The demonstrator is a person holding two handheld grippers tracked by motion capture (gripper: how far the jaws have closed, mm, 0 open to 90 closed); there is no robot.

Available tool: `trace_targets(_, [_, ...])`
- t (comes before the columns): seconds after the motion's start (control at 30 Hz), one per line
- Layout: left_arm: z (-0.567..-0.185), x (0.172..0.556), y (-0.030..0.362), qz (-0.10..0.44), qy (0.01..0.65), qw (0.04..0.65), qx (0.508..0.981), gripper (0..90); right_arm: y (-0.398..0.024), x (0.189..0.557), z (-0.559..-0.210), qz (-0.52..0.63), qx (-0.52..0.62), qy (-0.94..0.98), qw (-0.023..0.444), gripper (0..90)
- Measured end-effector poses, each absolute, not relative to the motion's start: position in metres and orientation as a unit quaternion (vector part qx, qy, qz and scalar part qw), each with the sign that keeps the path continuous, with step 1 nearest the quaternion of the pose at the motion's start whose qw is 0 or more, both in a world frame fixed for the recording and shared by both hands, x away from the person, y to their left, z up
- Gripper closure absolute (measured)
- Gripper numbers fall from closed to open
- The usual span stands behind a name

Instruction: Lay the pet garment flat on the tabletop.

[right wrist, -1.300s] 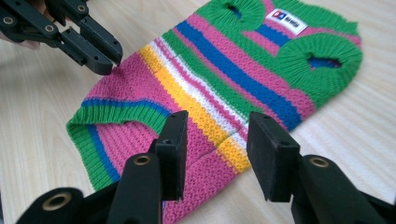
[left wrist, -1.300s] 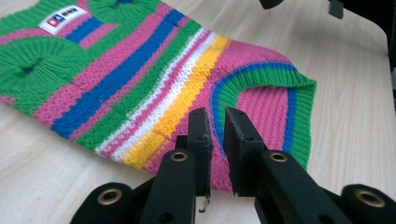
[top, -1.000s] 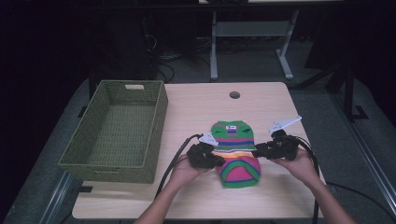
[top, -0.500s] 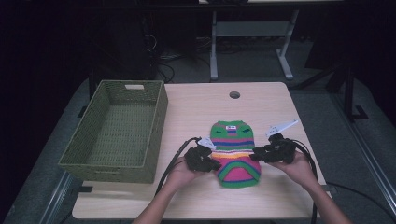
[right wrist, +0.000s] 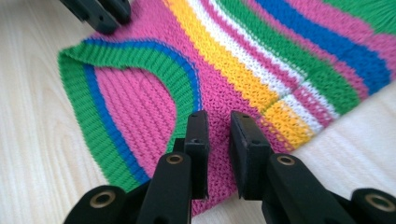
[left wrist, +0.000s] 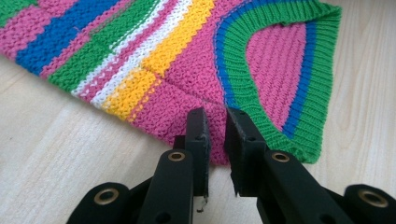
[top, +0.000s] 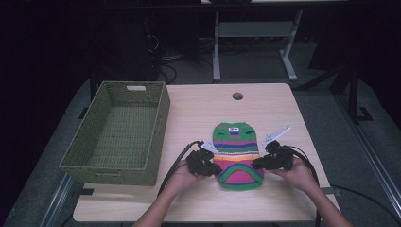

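1. Basket [top: 118, 135] sits at left of the table [top: 265, 101], well apart from the sweater [top: 236, 153], which lies flat near the front edge, between both claws.
2. Left claw [left wrist: 215, 122]: pinching the pink hem corner. We think the thin bite could slip on lifting.
3. Right claw [right wrist: 218, 125]: just been closing, now pinching pink knit at the other side. An uneven lift would bunch the sweater, imo.
4. Hard to tell how many layers each claw holds; pad faces hidden.

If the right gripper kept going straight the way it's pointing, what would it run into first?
The right gripper, jaws just closing on the striped knit sweater, already sits at its pink edge. Straight on lies more sweater, then probably the left gripper at the opposite edge.
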State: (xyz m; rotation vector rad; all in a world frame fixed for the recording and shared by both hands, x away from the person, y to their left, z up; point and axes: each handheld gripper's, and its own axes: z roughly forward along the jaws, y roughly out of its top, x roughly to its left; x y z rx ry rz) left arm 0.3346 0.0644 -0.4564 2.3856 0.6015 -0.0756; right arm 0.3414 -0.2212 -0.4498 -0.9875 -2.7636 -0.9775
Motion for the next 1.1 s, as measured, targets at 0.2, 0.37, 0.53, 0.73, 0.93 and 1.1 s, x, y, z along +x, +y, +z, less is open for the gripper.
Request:
trace_targets(0.2, [-0.456,0.338,0.072,-0.023,0.24,0.332,0.912,78.6,-0.217,0.346,-0.457,-0.32,-0.322,-0.89,0.034,76.3])
trace_targets(0.37, [-0.458,0.338,0.075,-0.025,0.249,0.341,0.906,78.0,-0.215,0.348,-0.459,-0.33,-0.327,-0.884,0.04,76.1])
trace_targets(0.53, [-0.456,0.338,0.077,-0.02,0.249,0.342,0.906,73.6,-0.216,0.347,-0.459,-0.331,-0.328,-0.884,0.04,71.8])
trace_targets(0.73, [-0.448,0.336,0.085,-0.013,0.26,0.367,0.893,69.8,-0.218,0.343,-0.449,-0.354,-0.333,-0.873,0.04,66.7])
trace_targets(0.93, [-0.444,0.336,0.094,-0.004,0.268,0.374,0.888,64.2,-0.224,0.346,-0.448,-0.36,-0.344,-0.866,0.04,58.4])
trace_targets(1.1, [-0.44,0.334,0.1,-0.001,0.278,0.384,0.88,56.2,-0.234,0.344,-0.444,-0.368,-0.354,-0.859,0.033,49.6])
